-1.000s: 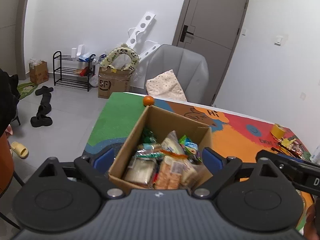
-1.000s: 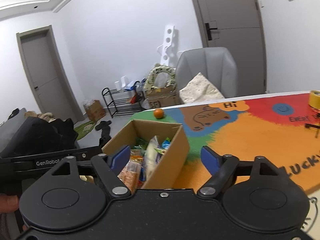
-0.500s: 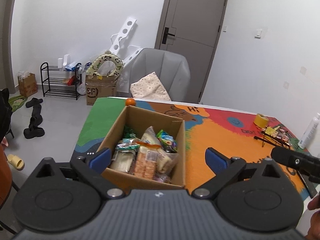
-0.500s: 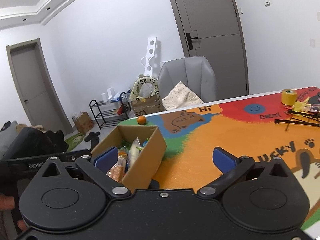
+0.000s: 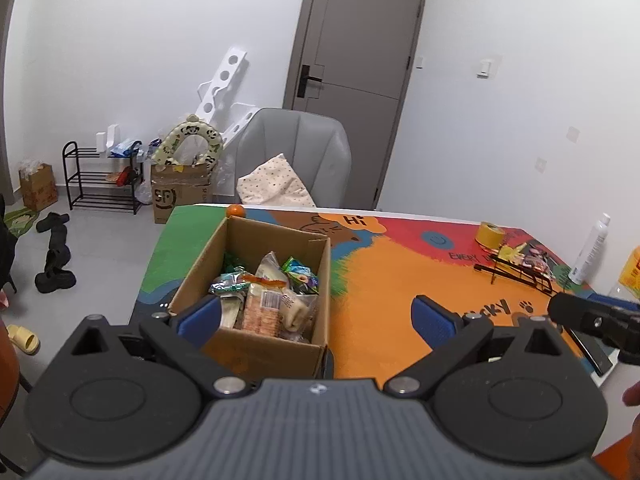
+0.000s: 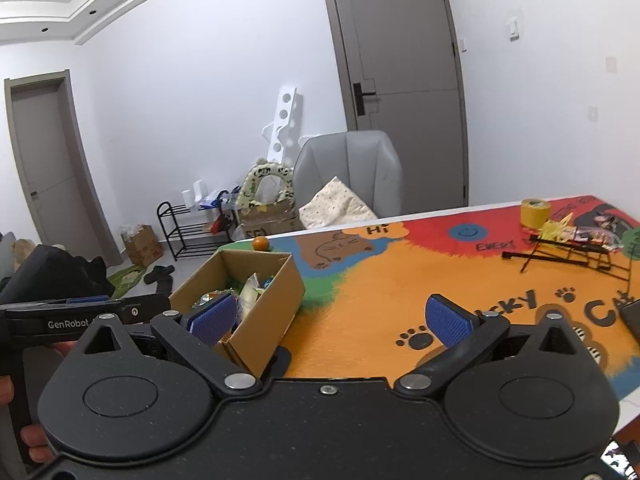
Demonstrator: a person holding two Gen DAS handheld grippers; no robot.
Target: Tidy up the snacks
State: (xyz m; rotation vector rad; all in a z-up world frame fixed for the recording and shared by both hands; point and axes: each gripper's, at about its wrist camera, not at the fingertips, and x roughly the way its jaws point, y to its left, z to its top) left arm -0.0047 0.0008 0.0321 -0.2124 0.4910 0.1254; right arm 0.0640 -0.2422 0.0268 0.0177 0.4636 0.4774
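Table (image 5: 400,300) with multicoloured cartoon-print covering carried all items. Open brown cardboard box (image 5: 256,344), filled with wrapped snack packets (image 5: 268,300), stood near the table's left end. Left gripper (image 5: 316,314) pointed slightly downward over the box's near wall, blue-padded jaws spread wide, pinching nothing. Right gripper (image 6: 328,316) was angled likewise beside the box over orange print, jaws fully spread and empty. Yellow tape roll (image 6: 535,212) sat far right. Small round orange fruit (image 6: 260,243) lay behind the box.
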